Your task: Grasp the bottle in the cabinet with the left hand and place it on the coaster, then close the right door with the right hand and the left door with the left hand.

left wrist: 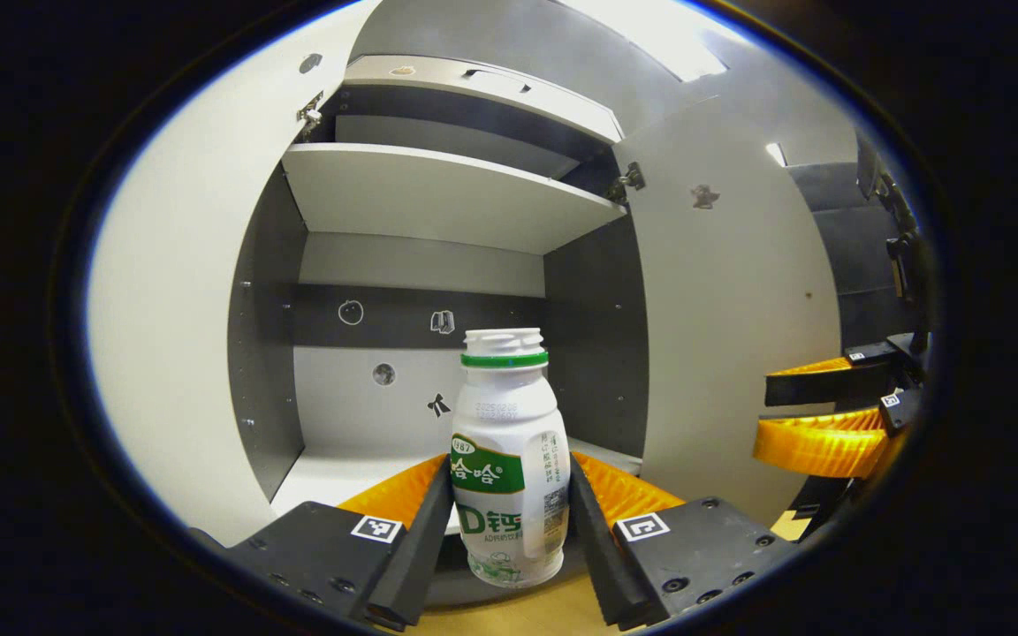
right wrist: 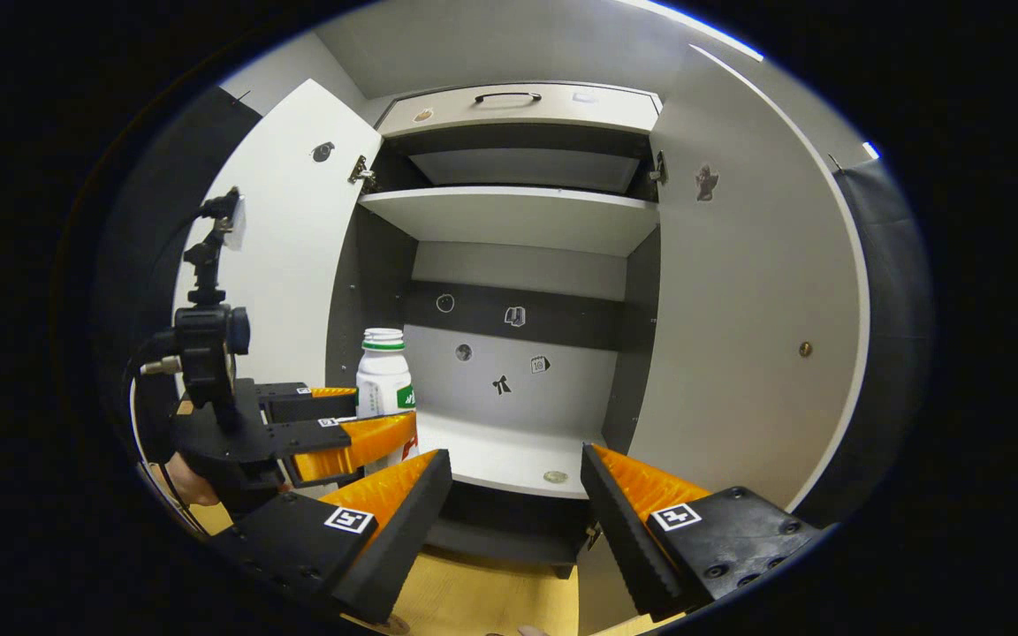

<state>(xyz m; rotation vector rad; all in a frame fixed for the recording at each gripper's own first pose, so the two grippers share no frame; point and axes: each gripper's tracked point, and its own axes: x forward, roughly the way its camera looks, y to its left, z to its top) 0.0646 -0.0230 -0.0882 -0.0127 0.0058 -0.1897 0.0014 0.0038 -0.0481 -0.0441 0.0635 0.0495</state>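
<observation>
A white bottle (left wrist: 509, 459) with a green neck ring and green label stands upright between my left gripper's fingers, just in front of the open cabinet (left wrist: 438, 199). My left gripper (left wrist: 511, 521) is shut on the bottle's lower body, above a wooden surface. In the right gripper view the bottle (right wrist: 383, 380) and the left gripper (right wrist: 359, 424) appear at the left, level with the lower shelf (right wrist: 509, 459). My right gripper (right wrist: 516, 495) is open and holds nothing, facing the cabinet's middle. It also appears at the right of the left gripper view as the right gripper (left wrist: 792, 411).
Both cabinet doors stand wide open: the left door (right wrist: 297, 247) and the right door (right wrist: 739, 309). An upper shelf (right wrist: 518, 216) spans the cabinet. A small round disc (right wrist: 555, 477) lies at the lower shelf's front edge. A wooden tabletop (right wrist: 474, 601) lies below.
</observation>
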